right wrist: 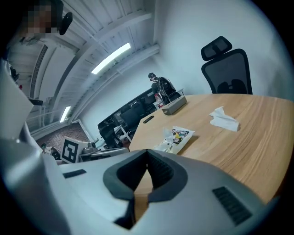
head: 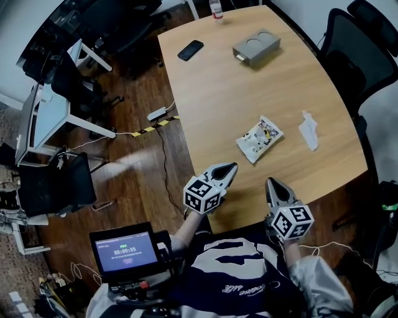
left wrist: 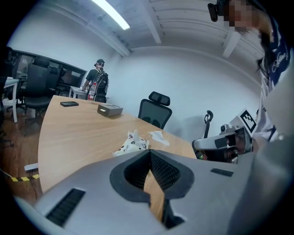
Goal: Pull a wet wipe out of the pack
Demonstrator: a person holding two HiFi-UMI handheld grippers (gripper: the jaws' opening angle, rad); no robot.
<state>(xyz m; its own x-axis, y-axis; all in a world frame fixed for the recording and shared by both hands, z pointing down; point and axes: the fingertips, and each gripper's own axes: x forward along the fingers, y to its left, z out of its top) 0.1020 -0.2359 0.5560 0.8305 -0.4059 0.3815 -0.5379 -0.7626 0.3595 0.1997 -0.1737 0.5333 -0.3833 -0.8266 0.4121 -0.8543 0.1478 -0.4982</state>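
**Both grippers closed and empty at the near edge of the desk, wipe pack ahead**

Closest to the person's chest, a small black screen (head: 124,250) with a purple display sits on a mount. Just beyond it the left gripper (head: 231,168) and the right gripper (head: 272,182), each carrying a cube of black-and-white square markers, are held side by side over the near edge of the light wooden desk (head: 217,93). They are apart from each other and both point up the desk. In each gripper view the two dark ribbed pads meet at their tips, with nothing caught between them.

A little ahead of the grippers, between their two lines and touched by neither, lies the flat white wet wipe pack with a colourful print (head: 259,138). From the left gripper view a white tuft stands up from its top. To the right of the pack, near it but not touching, a loose crumpled white wipe (head: 309,131) lies on the wood.

Farther up the desk stand a grey rectangular box (head: 256,48) and, to its left, a black phone (head: 190,49) lying flat. At the far edge is a clear bottle (head: 216,9). Black mesh office chairs (head: 348,43) line the right side. A person (left wrist: 97,80) stands beyond the far end.
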